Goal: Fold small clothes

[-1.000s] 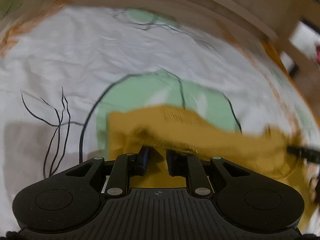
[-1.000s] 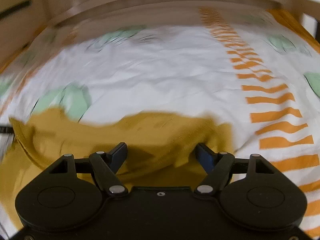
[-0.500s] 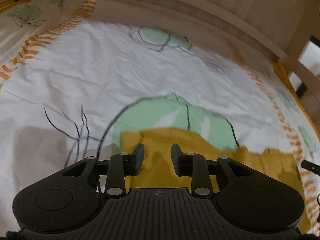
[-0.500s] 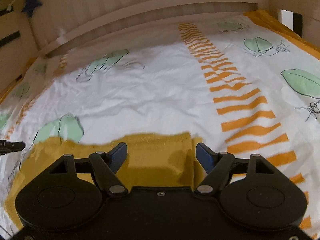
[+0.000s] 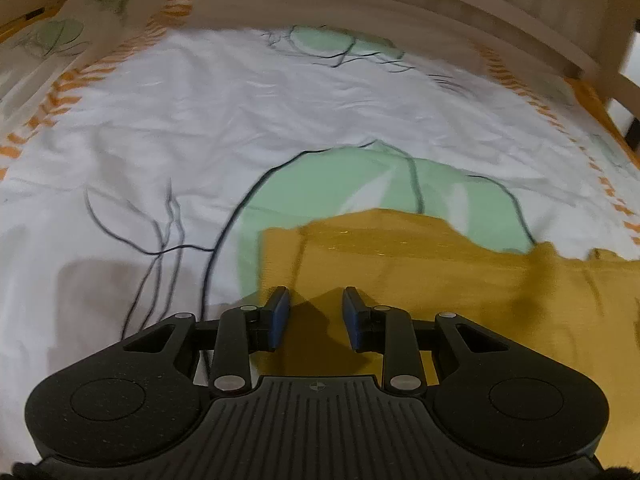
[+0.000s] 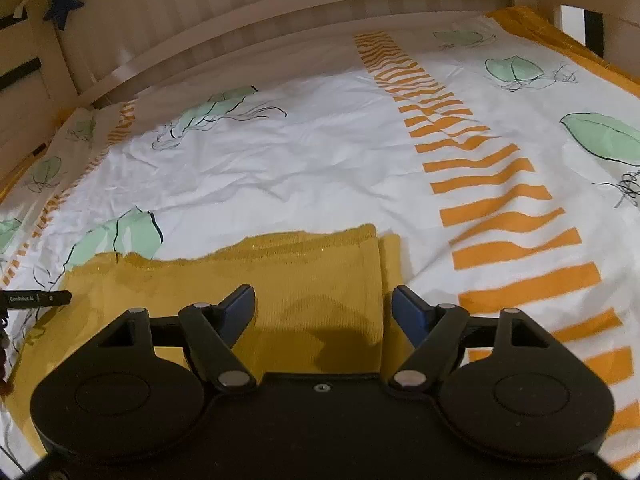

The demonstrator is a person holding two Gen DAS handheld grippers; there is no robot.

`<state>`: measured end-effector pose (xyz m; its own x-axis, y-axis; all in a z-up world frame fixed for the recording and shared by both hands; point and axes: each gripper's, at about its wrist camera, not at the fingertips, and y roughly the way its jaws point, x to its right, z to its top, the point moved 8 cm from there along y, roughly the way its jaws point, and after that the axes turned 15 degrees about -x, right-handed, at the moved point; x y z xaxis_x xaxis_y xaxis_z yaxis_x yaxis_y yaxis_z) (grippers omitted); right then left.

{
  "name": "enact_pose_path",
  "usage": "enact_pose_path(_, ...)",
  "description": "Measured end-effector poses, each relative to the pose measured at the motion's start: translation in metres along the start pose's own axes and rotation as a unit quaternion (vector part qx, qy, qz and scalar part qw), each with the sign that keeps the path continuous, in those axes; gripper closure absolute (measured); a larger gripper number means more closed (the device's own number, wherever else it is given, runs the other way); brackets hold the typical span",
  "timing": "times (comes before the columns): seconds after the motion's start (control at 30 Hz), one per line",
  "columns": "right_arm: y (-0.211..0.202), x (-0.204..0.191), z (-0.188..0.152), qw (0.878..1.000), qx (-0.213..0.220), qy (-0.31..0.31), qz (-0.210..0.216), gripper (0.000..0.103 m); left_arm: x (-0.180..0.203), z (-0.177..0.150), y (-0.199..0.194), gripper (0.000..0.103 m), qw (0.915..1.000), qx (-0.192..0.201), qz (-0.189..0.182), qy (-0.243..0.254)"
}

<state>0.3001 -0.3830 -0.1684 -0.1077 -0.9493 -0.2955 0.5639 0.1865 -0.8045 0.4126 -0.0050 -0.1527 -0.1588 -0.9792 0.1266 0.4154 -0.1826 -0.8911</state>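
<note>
In the left wrist view we are looking along our left gripper [image 5: 312, 312], whose fingers are standing apart with nothing between them. The mustard garment [image 5: 440, 272] is lying flat on the bed sheet [image 5: 240, 120], directly under and ahead of the pads. Its left edge is sitting just to the left of our fingers, and the cloth is running away to the right, so its long axis is lying across our line of sight.

In the right wrist view we are holding our right gripper [image 6: 323, 308] wide open, also empty, above the same mustard garment [image 6: 304, 276]. Here a doubled layer is showing: a folded edge is running away from us just inside the right finger [image 6: 412, 312], with a narrow strip of cloth beyond it. The garment is stretching leftward towards the dark tip of the other tool at the frame's left edge.

We are judging that each hand is hanging over its own end, so both are equally near, and the next fold likely turns on that crosswise axis.
</note>
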Motion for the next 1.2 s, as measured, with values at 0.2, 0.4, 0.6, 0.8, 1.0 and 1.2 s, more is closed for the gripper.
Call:
enact_pose_path(0.2,0.015,0.002,0.007,1.000,-0.013,0.001,-0.006,0.048,0.002,-0.001,-0.001,0.074,0.9997,0.002,-0.005,0.022)
enact_pose_path(0.4,0.019,0.002,0.004,1.000,-0.017,-0.001,-0.015,0.063,0.001,0.004,0.000,0.073,0.9994,0.001,-0.025,0.022)
enact_pose_path(0.6,0.019,0.005,0.004,1.000,-0.017,-0.001,-0.008,0.063,0.011,0.013,0.003,0.072,0.9992,0.002,-0.022,0.034)
enact_pose_path(0.8,0.019,0.005,0.003,1.000,-0.013,0.003,-0.002,0.059,0.007,0.018,0.007,0.072,0.9990,-0.016,-0.042,0.004)
enact_pose_path(1.0,0.019,0.005,0.002,1.000,-0.011,0.005,-0.001,0.058,0.009,0.014,0.004,0.098,0.9986,-0.020,-0.048,0.003)
enact_pose_path(1.2,0.016,-0.002,0.001,0.999,-0.008,-0.027,-0.029,0.088,-0.005,0.010,-0.010,0.098,0.9995,0.026,0.017,-0.008)
